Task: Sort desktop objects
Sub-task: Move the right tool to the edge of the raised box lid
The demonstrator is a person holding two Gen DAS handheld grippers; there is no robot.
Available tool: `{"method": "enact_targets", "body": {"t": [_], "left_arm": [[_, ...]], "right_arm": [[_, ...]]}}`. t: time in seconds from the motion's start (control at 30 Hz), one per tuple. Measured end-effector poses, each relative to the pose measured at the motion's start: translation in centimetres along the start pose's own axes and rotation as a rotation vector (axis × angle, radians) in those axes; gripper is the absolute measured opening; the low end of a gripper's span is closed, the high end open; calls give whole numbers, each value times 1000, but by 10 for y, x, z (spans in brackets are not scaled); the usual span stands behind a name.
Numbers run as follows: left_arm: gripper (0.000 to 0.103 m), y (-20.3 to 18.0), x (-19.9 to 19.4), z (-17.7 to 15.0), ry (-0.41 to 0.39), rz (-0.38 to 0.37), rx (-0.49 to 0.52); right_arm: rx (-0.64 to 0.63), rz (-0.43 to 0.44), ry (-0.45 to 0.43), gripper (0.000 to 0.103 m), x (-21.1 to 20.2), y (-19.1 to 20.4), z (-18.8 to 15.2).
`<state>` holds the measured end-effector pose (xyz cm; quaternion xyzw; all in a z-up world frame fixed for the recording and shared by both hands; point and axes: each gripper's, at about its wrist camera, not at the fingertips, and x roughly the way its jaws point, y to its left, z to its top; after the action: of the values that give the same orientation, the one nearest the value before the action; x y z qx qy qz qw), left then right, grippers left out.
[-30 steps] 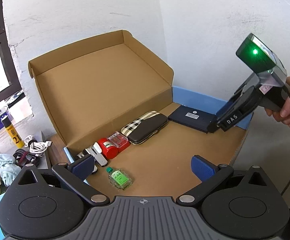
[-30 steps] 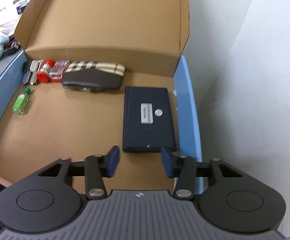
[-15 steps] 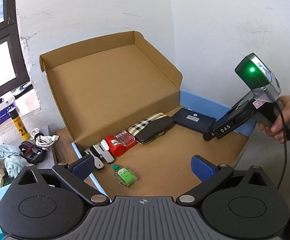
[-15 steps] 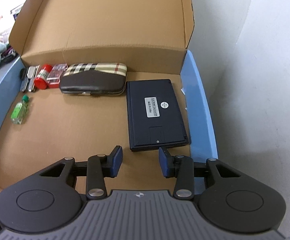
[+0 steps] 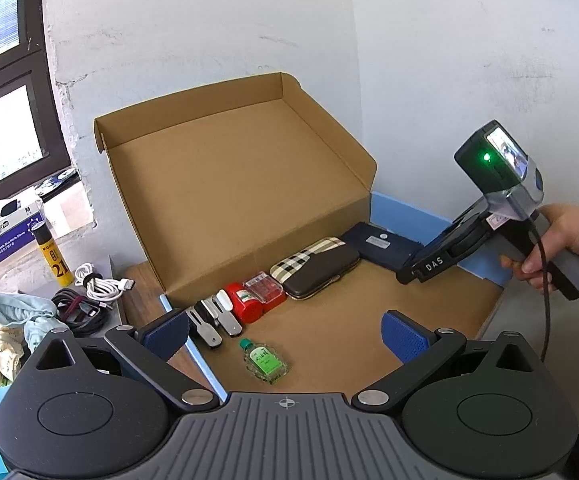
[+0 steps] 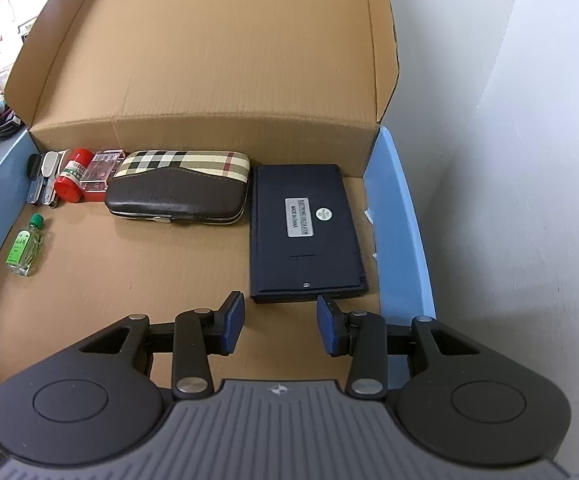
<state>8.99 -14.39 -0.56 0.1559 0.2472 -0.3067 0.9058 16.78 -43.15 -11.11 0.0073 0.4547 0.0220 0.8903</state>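
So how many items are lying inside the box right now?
6, maybe more hidden: nail clippers, red bottle, clear case, plaid pouch and calculator along the back; green bottle alone, front left.

I see a plain tan cardboard box (image 6: 209, 80) with pale blue side walls. Against its raised lid lies a case (image 6: 177, 188), dark brown with a cream, black and red check. Beside the case sits a navy calculator (image 6: 305, 236) with a silver label. On the case's other side are a clear and red small box (image 6: 99, 174), a red bottle (image 6: 71, 178) and silver clippers (image 6: 43, 180). Nearer me lies a clear bottle (image 6: 25, 250) with a green cap and label. My gripper pads (image 6: 233, 322) are blue.
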Motion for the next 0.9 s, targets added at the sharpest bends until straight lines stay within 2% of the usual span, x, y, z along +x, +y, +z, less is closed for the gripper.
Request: {"method": "enact_targets", "body": {"t": [0.3, 0.37, 0.43, 0.57, 0.7, 0.9], "left_arm": [[103, 5, 0, 3, -5, 26, -18], [103, 7, -2, 3, -6, 34, -22], [103, 8, -3, 4, -9, 41, -28], [103, 10, -7, 5, -16, 56, -34], [103, 12, -12, 6, -25, 66, -35], [103, 13, -22, 7, -36, 82, -37]], "right_arm": [[8, 9, -27, 48, -10, -2, -2], [10, 11, -34, 54, -12, -2, -3], [12, 15, -46, 54, -18, -2, -4], [13, 23, -69, 67, -29, -2, -6], [10, 34, -91, 69, -40, 2, -7], [-1, 51, -123, 78, -56, 9, -8]]}}
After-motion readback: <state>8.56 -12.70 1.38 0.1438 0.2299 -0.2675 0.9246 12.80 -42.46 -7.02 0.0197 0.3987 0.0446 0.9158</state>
